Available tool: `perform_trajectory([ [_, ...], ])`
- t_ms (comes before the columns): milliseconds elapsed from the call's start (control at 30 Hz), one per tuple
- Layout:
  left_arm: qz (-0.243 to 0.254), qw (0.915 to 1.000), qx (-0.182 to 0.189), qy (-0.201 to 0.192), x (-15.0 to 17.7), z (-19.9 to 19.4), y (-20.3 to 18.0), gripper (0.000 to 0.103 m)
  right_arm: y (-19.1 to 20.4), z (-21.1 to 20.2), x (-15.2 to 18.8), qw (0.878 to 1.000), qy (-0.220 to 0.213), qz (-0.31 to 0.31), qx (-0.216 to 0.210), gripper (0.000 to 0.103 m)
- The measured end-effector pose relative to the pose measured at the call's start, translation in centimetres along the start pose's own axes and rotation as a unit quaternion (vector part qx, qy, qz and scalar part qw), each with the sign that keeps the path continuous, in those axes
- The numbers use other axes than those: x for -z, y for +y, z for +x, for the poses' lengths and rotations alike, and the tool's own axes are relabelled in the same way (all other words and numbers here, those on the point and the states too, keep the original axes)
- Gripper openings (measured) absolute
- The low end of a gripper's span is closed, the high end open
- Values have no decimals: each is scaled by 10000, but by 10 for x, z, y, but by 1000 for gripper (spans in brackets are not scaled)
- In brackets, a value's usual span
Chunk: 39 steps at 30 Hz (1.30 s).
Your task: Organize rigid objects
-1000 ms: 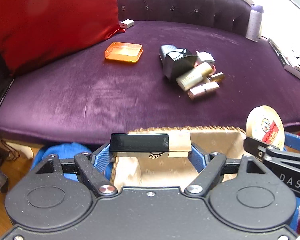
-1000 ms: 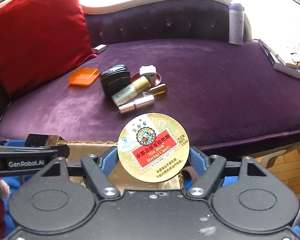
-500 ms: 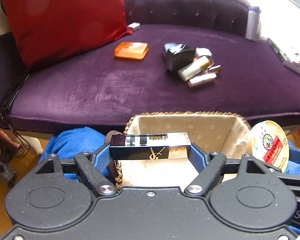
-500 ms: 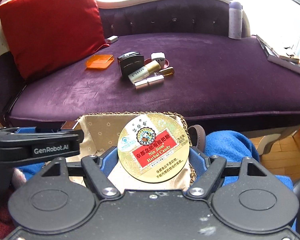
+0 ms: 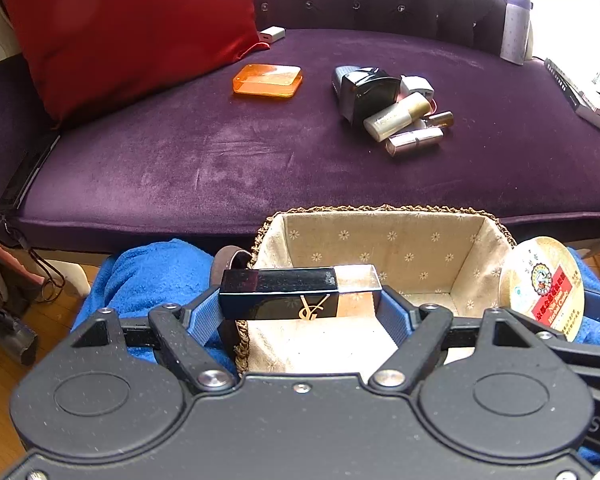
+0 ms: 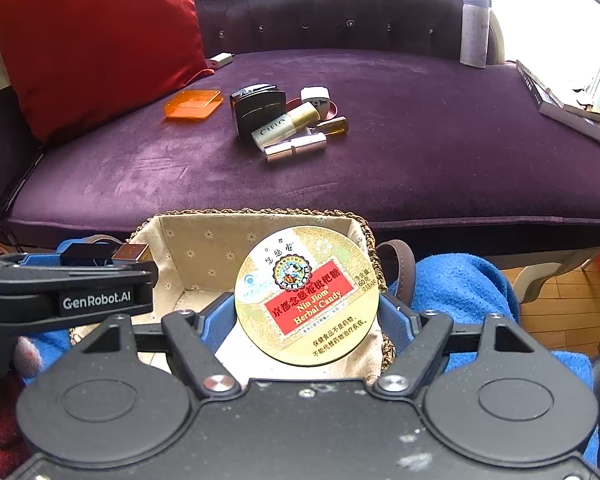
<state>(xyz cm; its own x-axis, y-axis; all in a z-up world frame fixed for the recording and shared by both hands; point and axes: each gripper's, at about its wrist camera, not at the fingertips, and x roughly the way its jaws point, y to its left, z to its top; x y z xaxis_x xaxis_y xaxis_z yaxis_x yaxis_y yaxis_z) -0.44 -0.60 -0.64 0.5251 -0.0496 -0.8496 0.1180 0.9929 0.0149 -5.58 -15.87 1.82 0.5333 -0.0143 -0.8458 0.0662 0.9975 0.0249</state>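
Left claw [image 5: 300,300] clamps the black lipstick box [image 5: 296,290] endwise above the basket's [image 5: 380,210] left edge; right claw [image 6: 307,312] pinches the candy tin [image 6: 307,300] by its rim over the right edge. An early release could bounce either off the rim onto the blue blanket [image 6: 460,284].

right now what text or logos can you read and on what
"Nin Jiom Herbal Candy", "60": round gold tin in the right tongs; its small print is unreadable.
"GenRobot.AI": left tongs side.
"CIELO", uncertain: cream-and-gold tube.
Gold monogram, letters unclear: black-and-gold rectangular case.
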Motion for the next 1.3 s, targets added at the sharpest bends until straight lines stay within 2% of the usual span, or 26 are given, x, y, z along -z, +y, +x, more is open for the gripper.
perform_trajectory([
  [267, 123, 9999, -35, -68, 0, -3, -3, 78, -5, 3, -2, 9998, 35, 190, -3, 82],
  [1300, 81, 10000, -21, 7, 0, 0, 0, 82, -10, 4, -2, 9993, 35, 383, -38, 86],
])
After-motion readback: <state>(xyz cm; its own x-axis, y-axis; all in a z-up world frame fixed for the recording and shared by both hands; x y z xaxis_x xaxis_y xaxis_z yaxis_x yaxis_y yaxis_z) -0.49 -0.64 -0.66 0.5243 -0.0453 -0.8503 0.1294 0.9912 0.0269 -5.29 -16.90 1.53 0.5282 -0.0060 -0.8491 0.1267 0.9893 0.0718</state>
